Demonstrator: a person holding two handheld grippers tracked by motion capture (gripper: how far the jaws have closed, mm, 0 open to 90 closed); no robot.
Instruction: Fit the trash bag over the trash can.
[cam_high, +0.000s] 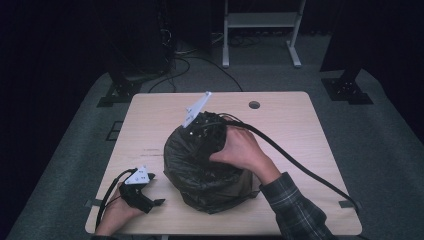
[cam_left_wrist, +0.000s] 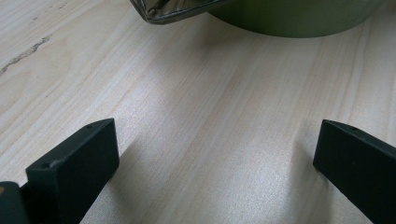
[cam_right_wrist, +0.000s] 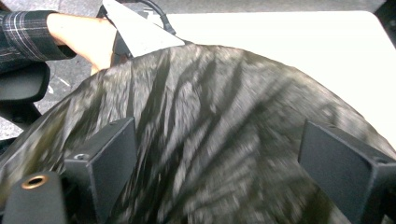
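A: High view. What lies on the wooden table (cam_high: 300, 130)?

B: A crumpled black plastic bag (cam_high: 200, 170) sits near the middle of the table, towards the person's edge. Its opening faces upward and the film is gathered into a rounded mound.

A: Left gripper view. What is under the bag?

B: At the top edge, a green rounded container (cam_left_wrist: 299, 18) stands on the wood, with a fold of glossy film (cam_left_wrist: 168, 10) hanging down beside it. Whether the bag lines this container or merely drapes over it cannot be told.

A: State of the left gripper (cam_high: 159, 201)?

B: It rests low at the near left corner of the table, held by the left hand (cam_high: 117, 212), well apart from the bag. Its own view shows the left gripper (cam_left_wrist: 215, 154) with both black jaws spread wide, bare tabletop between them, and nothing grasped.

A: And the right gripper (cam_high: 210, 131)?

B: The right hand (cam_high: 242, 150) holds it at the far rim of the bag, the grey plate tilted up and the cable (cam_high: 300, 167) trailing to the table's right edge. In its own view the right gripper (cam_right_wrist: 217, 163) has its jaws wide apart, with blurred black film spanning the space beyond them. The jaws do not pinch the film; whether they touch it cannot be told.
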